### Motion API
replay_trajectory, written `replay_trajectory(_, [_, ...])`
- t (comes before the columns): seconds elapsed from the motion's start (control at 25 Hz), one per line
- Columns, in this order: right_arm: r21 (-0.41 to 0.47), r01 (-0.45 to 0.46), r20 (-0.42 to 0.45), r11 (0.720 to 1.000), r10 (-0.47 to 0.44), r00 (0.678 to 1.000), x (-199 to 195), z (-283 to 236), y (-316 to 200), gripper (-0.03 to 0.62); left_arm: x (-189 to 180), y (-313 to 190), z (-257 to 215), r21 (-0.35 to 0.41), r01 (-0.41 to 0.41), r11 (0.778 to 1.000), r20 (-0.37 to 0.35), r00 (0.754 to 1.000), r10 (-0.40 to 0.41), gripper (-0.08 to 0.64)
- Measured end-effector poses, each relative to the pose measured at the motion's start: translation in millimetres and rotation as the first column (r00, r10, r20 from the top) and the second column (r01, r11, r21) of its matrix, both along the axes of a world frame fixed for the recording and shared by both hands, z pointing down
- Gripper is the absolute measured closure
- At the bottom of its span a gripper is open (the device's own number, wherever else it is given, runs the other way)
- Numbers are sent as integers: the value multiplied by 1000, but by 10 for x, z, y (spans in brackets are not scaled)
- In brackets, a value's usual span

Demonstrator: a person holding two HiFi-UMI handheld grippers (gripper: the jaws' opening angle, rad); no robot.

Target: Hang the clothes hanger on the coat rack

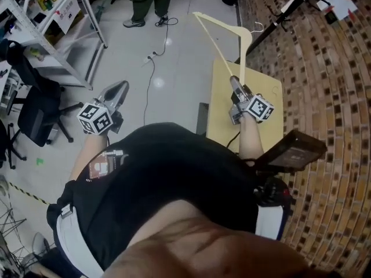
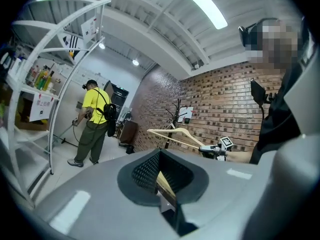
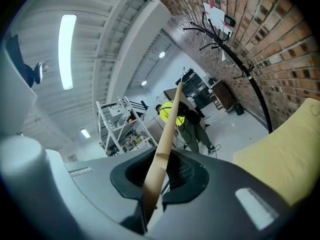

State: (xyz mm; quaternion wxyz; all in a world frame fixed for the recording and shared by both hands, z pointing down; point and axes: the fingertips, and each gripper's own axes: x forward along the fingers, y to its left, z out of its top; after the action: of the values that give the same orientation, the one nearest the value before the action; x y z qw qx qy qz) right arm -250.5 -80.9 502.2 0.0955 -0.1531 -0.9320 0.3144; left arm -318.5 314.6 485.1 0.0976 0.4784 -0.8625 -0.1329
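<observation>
Right gripper (image 3: 155,196): jaws nearly closed, clamped on one end of a pale wooden clothes hanger (image 3: 169,134). Hanger slanting up and away from those jaws, held in the air, well apart from the rack.

Left gripper (image 2: 167,189): jaws drawn together to a narrow slit, nothing gripped. Seen off to its right, the hanger and the other gripper.

Just behind each pair of jaws, a cube with black-and-white square markers (image 1: 258,109); patterns only, no words to read.

Below and to the right of the right jaws, a flat yellow counter (image 3: 287,154). Past its far edge, up and to the right of those jaws, a black metal coat rack with curved hooks (image 3: 235,59), leaning across a brown brick wall (image 3: 280,39). Beside the rack's top, a white paper sheet on the bricks (image 3: 217,14), print too small to read.

Farther ahead of the right jaws, a person in a yellow shirt and green trousers (image 3: 186,121) on a pale glossy floor (image 1: 174,57), a black cable (image 1: 153,57) trailing near the feet. Left of that, white metal shelving (image 3: 120,124) with bottles and paper notices in red print, not legible.

Left of the left jaws, near the shelving, a black office chair (image 1: 35,112).
</observation>
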Motion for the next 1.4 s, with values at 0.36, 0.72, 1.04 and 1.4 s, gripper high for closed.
replay_trajectory(0.36, [-44, -181, -46, 983, 179, 983, -685, 106, -486, 534, -1318, -482, -63, 0, -153, 988, 1, 988, 153, 568])
replay_trajectory(0.72, [-23, -201, -45, 979, 199, 979, -1745, 396, -1849, 535, -2577, -2027, -10, -24, -205, 979, -8, 979, 205, 568])
replay_trajectory(1.04, [-2, -163, -11, 987, 163, 987, -2806, 288, -2600, 537, -3603, -3254, -144, -29, -265, 964, -25, 964, 264, 568])
replay_trajectory(1.4, [-5, -276, -1, 961, 276, 961, -3583, 109, -3314, 537, -4846, -4602, -25, 12, -435, 901, -17, 900, 435, 568])
